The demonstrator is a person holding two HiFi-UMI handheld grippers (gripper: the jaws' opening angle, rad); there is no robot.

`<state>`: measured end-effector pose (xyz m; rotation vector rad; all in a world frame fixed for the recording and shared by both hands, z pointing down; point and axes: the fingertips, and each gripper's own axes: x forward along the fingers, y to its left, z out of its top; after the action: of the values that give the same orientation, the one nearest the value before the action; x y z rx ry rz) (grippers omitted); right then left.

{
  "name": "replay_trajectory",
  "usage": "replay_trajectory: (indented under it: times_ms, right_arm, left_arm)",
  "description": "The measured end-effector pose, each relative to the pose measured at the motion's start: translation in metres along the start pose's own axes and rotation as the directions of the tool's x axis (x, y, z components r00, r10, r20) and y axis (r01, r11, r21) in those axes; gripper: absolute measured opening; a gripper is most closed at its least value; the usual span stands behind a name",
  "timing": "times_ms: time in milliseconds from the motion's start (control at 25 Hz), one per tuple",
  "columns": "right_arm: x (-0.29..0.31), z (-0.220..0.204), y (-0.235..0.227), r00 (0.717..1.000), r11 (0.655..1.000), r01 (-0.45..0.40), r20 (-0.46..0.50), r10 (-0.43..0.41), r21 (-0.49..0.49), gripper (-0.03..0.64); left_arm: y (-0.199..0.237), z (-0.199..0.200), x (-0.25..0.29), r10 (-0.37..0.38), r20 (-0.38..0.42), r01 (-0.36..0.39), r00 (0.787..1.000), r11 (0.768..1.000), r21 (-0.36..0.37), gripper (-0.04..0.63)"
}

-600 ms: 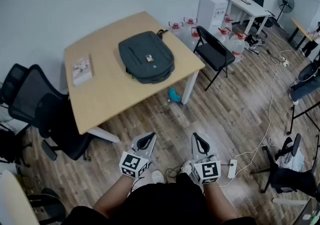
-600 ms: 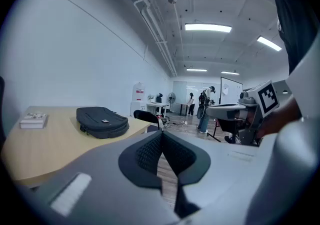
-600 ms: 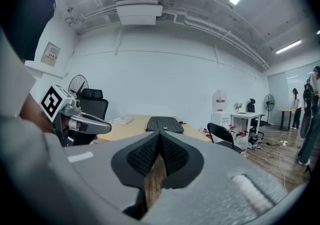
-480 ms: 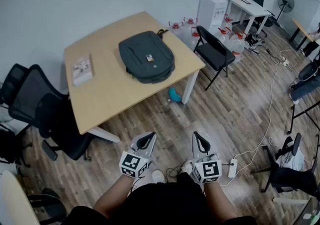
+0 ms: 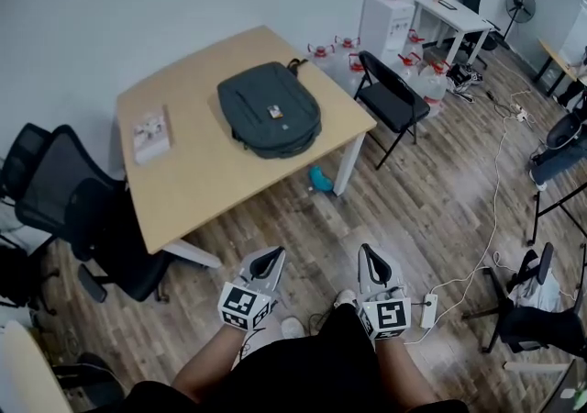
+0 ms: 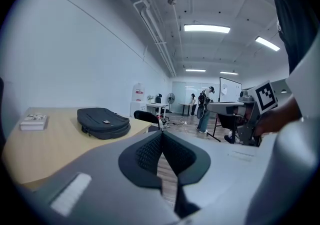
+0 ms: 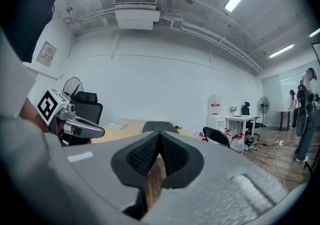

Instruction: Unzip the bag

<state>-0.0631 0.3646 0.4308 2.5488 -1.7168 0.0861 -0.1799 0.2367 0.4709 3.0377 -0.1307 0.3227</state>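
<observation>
A dark grey backpack (image 5: 269, 111) lies flat on the wooden table (image 5: 211, 173), zipped as far as I can tell; it also shows as the backpack (image 6: 103, 123) in the left gripper view. Both grippers are held low in front of the person's body, well short of the table. The left gripper (image 5: 267, 260) is shut with nothing in it, its pads meeting at the tip (image 6: 161, 134). The right gripper (image 5: 371, 259) is shut and empty too, pads together (image 7: 159, 134). Only the top of the backpack (image 7: 158, 126) peeks over the right jaws.
A small box or book (image 5: 150, 133) lies at the table's left end. Black office chairs (image 5: 83, 218) stand at the left, a folding chair (image 5: 393, 94) at the right. A water dispenser (image 5: 387, 7), bottles, cables and a power strip (image 5: 428, 309) are on the floor.
The view has shifted a little; table and backpack sit slightly lower and both grippers slightly lower in frame. Both grippers stay shut.
</observation>
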Motion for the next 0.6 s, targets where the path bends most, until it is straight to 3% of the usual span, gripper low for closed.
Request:
replay_trajectory:
  times_ms: [280,600]
  right_arm:
    - [0.044,-0.011,-0.015,0.997,0.998,-0.065,-0.032,0.066,0.016,0.002]
    - [0.127,-0.001,-0.052,0.984,0.984,-0.176,-0.020,0.176,-0.006,0.003]
  left_arm:
    - [0.021,0.001,0.028,0.040,-0.017,-0.040,0.999,0.999,-0.001,0.018]
    - [0.068,0.031,0.087,0.121,-0.003,-0.120,0.993,0.992,0.029,0.018]
